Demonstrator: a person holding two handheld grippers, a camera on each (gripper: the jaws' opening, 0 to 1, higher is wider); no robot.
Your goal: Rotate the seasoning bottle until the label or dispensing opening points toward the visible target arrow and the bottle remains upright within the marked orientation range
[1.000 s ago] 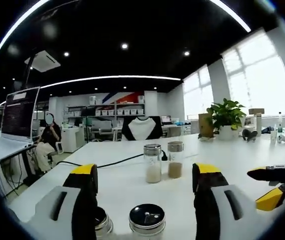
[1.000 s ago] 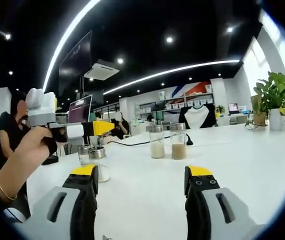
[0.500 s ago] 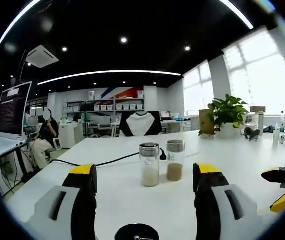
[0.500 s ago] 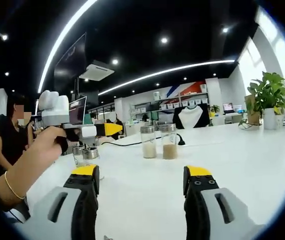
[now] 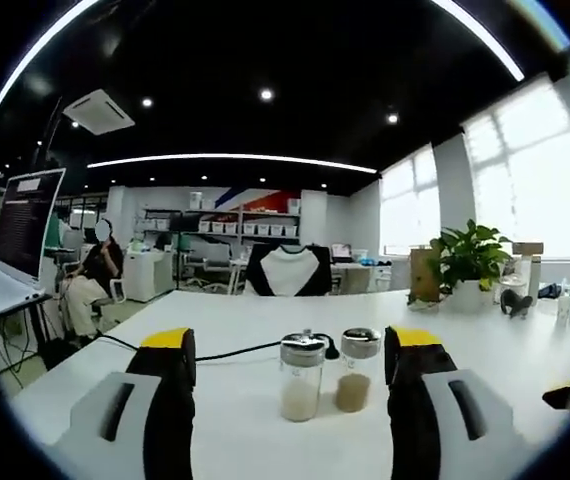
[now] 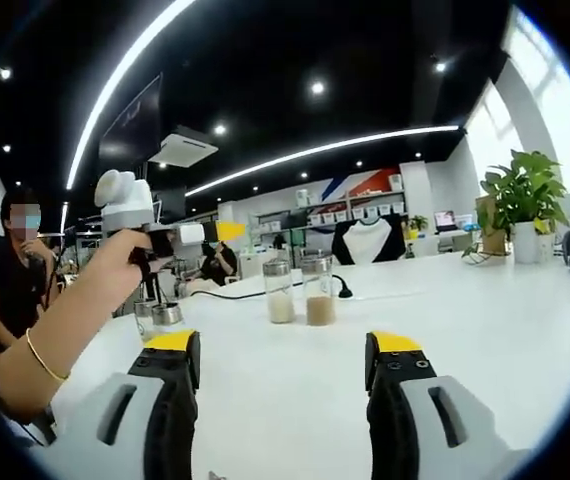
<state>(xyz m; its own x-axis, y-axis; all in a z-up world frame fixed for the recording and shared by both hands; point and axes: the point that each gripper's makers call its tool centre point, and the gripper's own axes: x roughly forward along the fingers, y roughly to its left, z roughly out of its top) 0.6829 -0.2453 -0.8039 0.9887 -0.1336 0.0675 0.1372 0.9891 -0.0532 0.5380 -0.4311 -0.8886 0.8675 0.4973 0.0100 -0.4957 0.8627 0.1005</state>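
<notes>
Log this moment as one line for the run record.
left tool: open, empty | right tool: open, empty | two seasoning bottles upright, side by side on white table, ungripped | phase: approach

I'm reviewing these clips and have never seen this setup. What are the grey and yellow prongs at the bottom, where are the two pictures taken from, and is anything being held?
No robot here: a person holds a two-jaw tool in each hand, and a camera on each looks forward along its jaws. The grey prongs with yellow tips are those jaws. In the left gripper view the left tool is open and empty, facing two shakers standing upright side by side on a white table, one with pale powder, one with brown. A black cable runs behind them. The right gripper view shows the right tool, also open and empty, and the person's hand holding the left tool up above two more shakers. A plant stands further back.
</notes>
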